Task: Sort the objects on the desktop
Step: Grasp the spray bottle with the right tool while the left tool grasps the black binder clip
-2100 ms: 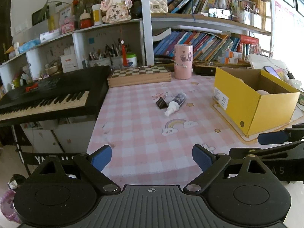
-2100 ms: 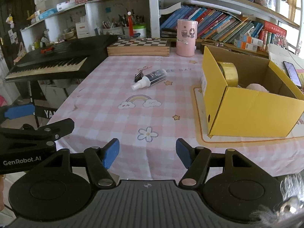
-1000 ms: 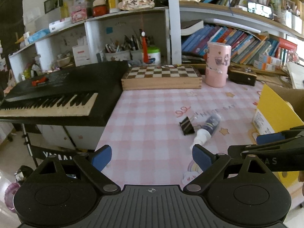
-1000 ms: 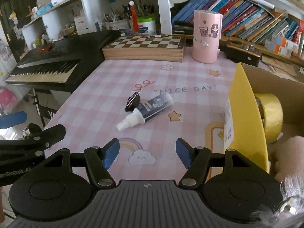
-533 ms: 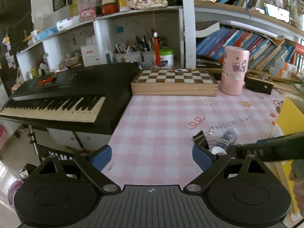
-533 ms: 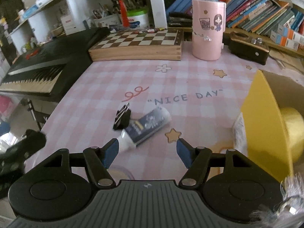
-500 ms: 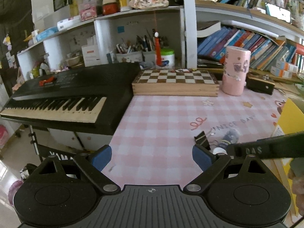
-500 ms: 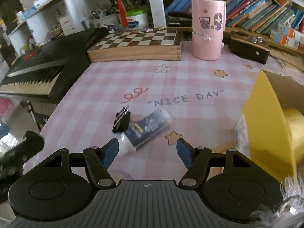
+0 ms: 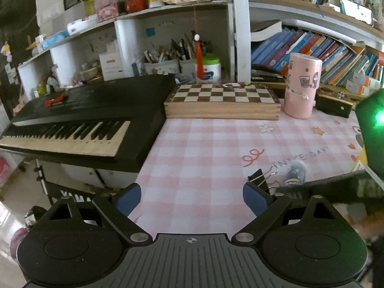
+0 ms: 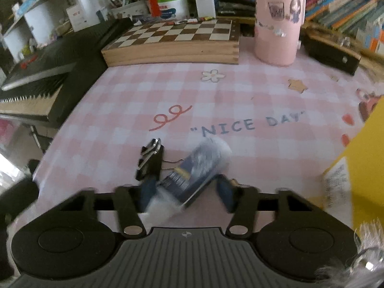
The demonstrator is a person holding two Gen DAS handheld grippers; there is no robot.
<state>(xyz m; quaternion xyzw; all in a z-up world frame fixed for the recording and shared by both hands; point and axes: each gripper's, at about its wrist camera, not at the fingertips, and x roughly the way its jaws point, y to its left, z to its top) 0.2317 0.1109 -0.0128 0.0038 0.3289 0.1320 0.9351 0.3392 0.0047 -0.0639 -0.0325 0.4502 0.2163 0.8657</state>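
Note:
A small dark-blue spray bottle (image 10: pixel 199 168) with a white cap lies on the pink checked tablecloth (image 10: pixel 240 96). My right gripper (image 10: pixel 184 192) is open, its blue pads on either side of the bottle's cap end. A black binder clip (image 10: pixel 150 162) lies just left of the bottle. In the left wrist view the clip (image 9: pixel 260 176) and the bottle (image 9: pixel 296 171) lie ahead and right. My left gripper (image 9: pixel 192 195) is open and empty above the table's near edge. The right tool (image 9: pixel 336 187) crosses that view at right.
A yellow cardboard box (image 10: pixel 360 156) stands at the right. A wooden chessboard box (image 9: pixel 222 104), a pink cylinder (image 9: pixel 301 87) and a dark case (image 9: pixel 333 103) stand at the back. A black keyboard (image 9: pixel 84 120) borders the table's left side. Shelves of books rise behind.
My right gripper has moved forward and down until its fingers straddle the spray bottle. My left gripper has moved slightly forward and stays open.

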